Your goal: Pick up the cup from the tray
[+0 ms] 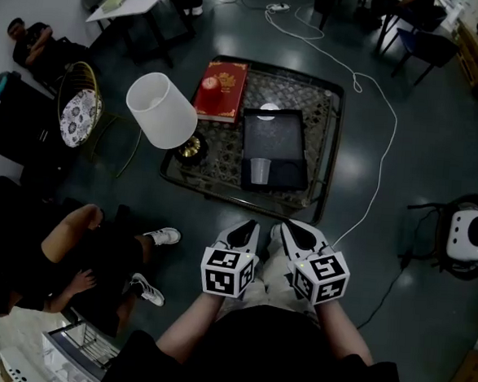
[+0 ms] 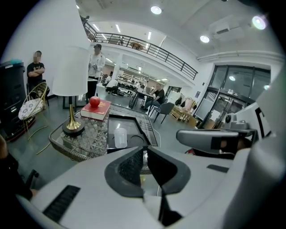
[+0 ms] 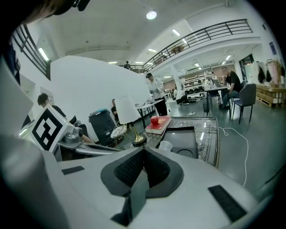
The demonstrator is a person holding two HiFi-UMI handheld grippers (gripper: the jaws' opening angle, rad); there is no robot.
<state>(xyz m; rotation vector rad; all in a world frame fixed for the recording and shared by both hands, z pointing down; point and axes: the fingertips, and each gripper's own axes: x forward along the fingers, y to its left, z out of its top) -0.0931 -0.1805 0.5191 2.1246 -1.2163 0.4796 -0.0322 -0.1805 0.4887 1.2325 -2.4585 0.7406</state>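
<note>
A small translucent cup (image 1: 259,170) stands upright in the near left part of the black tray (image 1: 288,132) on a glass-topped low table (image 1: 327,164). Both grippers hang close to the person's lap, short of the table's near edge. My left gripper (image 1: 248,226) is shut with nothing in it, and my right gripper (image 1: 284,228) beside it is shut and empty too. From the left gripper view the cup (image 2: 120,137) sits beyond the closed jaws on the tray (image 2: 134,125). The right gripper view shows the cup (image 3: 165,146) just past its jaw tips.
A lamp with a white shade (image 1: 161,110) stands at the table's left corner. A red book with an apple (image 1: 221,89) lies behind it. A white cable (image 1: 377,159) runs over the floor to the right. People sit at the left (image 1: 79,252); a wire chair (image 1: 80,110) stands nearby.
</note>
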